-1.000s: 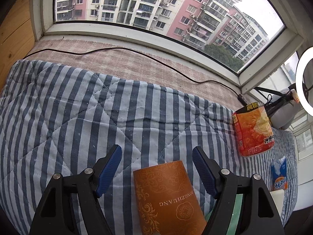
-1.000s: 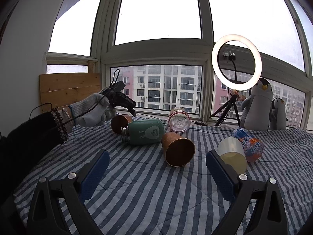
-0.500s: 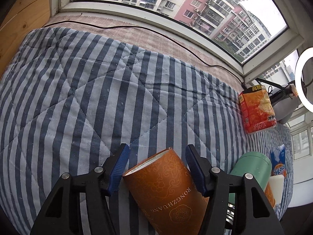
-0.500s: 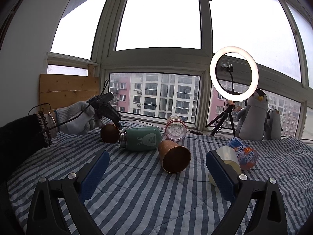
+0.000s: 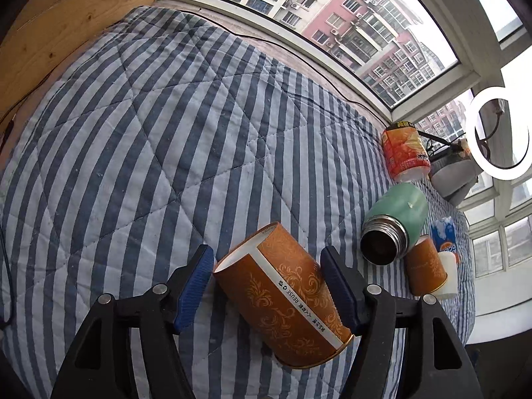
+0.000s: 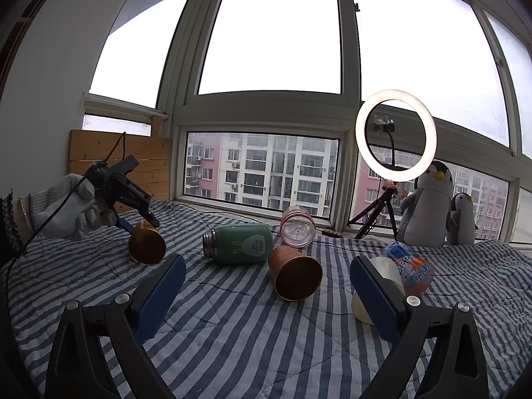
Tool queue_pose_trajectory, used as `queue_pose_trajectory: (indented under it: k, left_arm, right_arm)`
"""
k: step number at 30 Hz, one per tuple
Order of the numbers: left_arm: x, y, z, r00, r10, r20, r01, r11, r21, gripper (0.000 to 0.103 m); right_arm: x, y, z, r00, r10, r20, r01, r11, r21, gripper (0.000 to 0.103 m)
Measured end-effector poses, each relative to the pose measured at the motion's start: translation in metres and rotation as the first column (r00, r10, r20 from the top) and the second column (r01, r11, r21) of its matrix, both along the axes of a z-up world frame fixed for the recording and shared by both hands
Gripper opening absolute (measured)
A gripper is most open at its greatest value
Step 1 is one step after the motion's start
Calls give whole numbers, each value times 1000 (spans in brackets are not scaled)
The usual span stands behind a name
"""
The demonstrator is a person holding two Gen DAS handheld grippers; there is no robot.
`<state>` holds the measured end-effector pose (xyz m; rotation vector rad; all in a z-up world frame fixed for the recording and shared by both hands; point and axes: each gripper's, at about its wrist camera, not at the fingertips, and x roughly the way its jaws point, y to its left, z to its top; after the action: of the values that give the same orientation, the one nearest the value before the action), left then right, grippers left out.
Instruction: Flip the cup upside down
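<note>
The orange paper cup (image 5: 282, 302) hangs tilted between the blue pads of the left gripper (image 5: 269, 286), jaws closed on its wall, mouth toward eleven o'clock above the striped quilt (image 5: 139, 139). From the right wrist view it seems clear of the cloth, though that is hard to judge. To finish well, keep rolling the wrist until the rim faces down, lower it level, then let go. The right gripper (image 6: 266, 292) is wide open, holding nothing. At two o'clock lie a green flask (image 5: 395, 222) and a second orange cup (image 5: 425, 269); bay windows (image 6: 266, 33) and a ring light (image 6: 395, 136) stand behind.
</note>
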<state>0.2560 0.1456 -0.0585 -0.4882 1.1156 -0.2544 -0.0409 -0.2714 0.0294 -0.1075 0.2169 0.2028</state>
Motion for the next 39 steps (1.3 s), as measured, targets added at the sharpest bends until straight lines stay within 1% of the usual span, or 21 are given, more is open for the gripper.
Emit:
queue_pose_trajectory:
  k: [2, 5, 6, 8, 13, 15, 17, 19, 21, 22, 23, 24, 26, 27, 30, 33, 36, 37, 39]
  left_arm:
    - [-22, 2, -1, 1000, 6, 11, -6, 1000, -13, 80]
    - [-52, 6, 0, 999, 2, 36, -1, 999, -38, 81]
    - [-63, 12, 0, 999, 10, 42, -8, 998, -57, 81]
    - [-85, 23, -2, 999, 30, 36, -26, 994, -105, 81]
    - [-136, 41, -15, 998, 54, 39, -47, 985, -167, 83]
    - [-158, 44, -19, 998, 51, 43, -43, 984, -173, 83]
    - [-180, 41, -24, 998, 25, 51, -15, 985, -174, 83]
    - [-207, 41, -26, 997, 19, 74, -6, 984, -176, 83]
    - [-235, 42, -23, 992, 34, 121, -16, 989, -149, 83]
    - [-249, 41, -20, 988, 40, 147, -21, 992, -124, 83]
    - [-262, 41, -17, 983, 51, 177, -36, 996, -86, 83]
    - [-280, 40, -14, 974, 66, 216, -61, 998, -32, 83]
    - [-308, 38, -10, 956, 83, 282, -102, 993, 53, 84]
    - [-319, 35, -8, 948, 84, 308, -114, 990, 79, 84]
    - [-351, 26, -2, 918, 90, 385, -162, 974, 158, 87]
    - [-371, 17, 5, 878, 95, 470, -227, 946, 233, 91]
    - [-376, 9, 9, 845, 99, 525, -270, 927, 260, 96]
    - [-379, 7, 10, 841, 92, 533, -277, 920, 278, 98]
    - [-376, 7, 11, 834, 93, 544, -288, 914, 286, 98]
  right_arm:
    - [2, 1, 0, 1000, 8, -14, -8, 1000, -2, 98]
    - [5, 3, 0, 999, 21, -35, -22, 1000, -7, 98]
    - [6, 4, 1, 999, 25, -43, -26, 1000, -8, 98]
    - [8, 7, 2, 997, 36, -61, -37, 999, -17, 98]
    - [10, 19, 5, 995, 60, -78, -62, 998, -26, 98]
    - [8, 26, 8, 994, 77, -76, -79, 996, -30, 98]
    - [7, 33, 11, 992, 99, -81, -102, 994, -35, 98]
    - [5, 43, 14, 987, 131, -89, -135, 990, -42, 98]
    - [6, 54, 20, 981, 166, -98, -172, 983, -60, 98]
    - [8, 62, 24, 974, 198, -112, -207, 975, -75, 98]
    - [12, 71, 28, 962, 237, -136, -251, 964, -92, 98]
    - [15, 82, 31, 947, 278, -162, -297, 949, -106, 98]
    - [23, 101, 36, 920, 334, -204, -363, 922, -130, 98]
    - [28, 111, 38, 904, 363, -226, -398, 907, -138, 98]
    - [43, 145, 40, 853, 426, -303, -484, 862, -151, 98]
    - [55, 176, 35, 835, 437, -334, -511, 841, -177, 98]
    - [65, 201, 26, 820, 440, -365, -532, 821, -205, 98]
    - [69, 207, 23, 813, 443, -378, -542, 812, -214, 98]
    - [75, 221, 17, 799, 447, -403, -562, 793, -236, 98]
